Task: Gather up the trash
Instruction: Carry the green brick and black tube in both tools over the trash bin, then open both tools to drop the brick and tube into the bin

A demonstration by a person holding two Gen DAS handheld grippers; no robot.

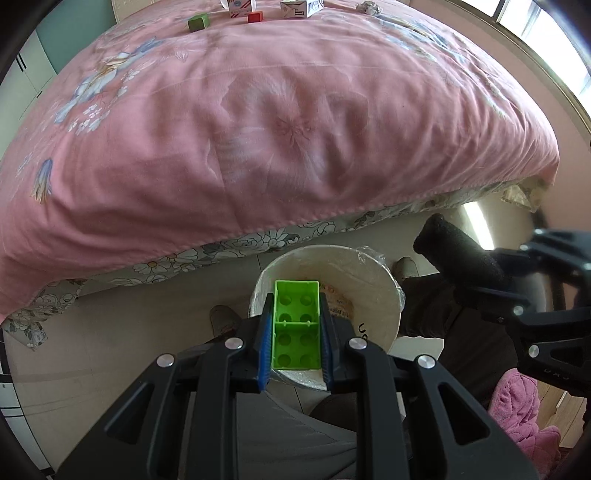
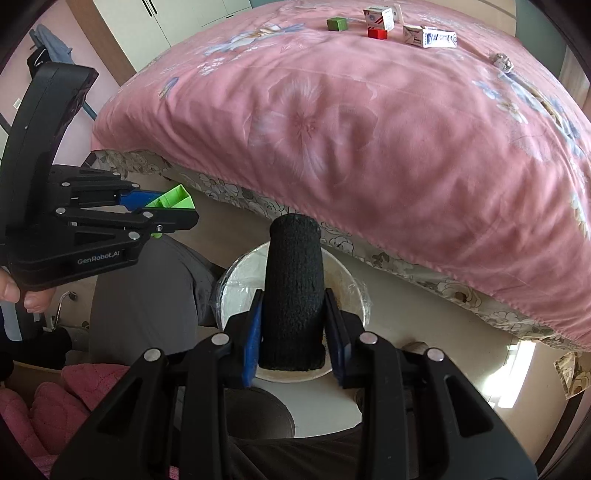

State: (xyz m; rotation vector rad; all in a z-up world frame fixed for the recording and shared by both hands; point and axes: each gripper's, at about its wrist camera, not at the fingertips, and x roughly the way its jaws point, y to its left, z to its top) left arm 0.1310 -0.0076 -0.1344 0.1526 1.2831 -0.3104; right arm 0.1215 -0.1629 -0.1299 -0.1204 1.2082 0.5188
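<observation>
My left gripper (image 1: 295, 339) is shut on a bright green plastic brick (image 1: 295, 328) and holds it over the open white bin (image 1: 380, 291) on the floor. My right gripper (image 2: 295, 332) is shut on a black foam cylinder (image 2: 293, 295) and holds it over the same bin (image 2: 240, 280). The left gripper (image 2: 162, 210) with the green brick (image 2: 171, 199) shows at the left in the right wrist view. The right gripper's cylinder (image 1: 458, 254) shows at the right in the left wrist view.
A bed with a pink floral quilt (image 1: 258, 129) lies ahead. At its far end sit a green block (image 2: 337, 24), a red block (image 2: 377, 34), two small cartons (image 2: 430, 37) and a crumpled wad (image 2: 502, 61). A pink cloth (image 1: 524, 410) lies nearby.
</observation>
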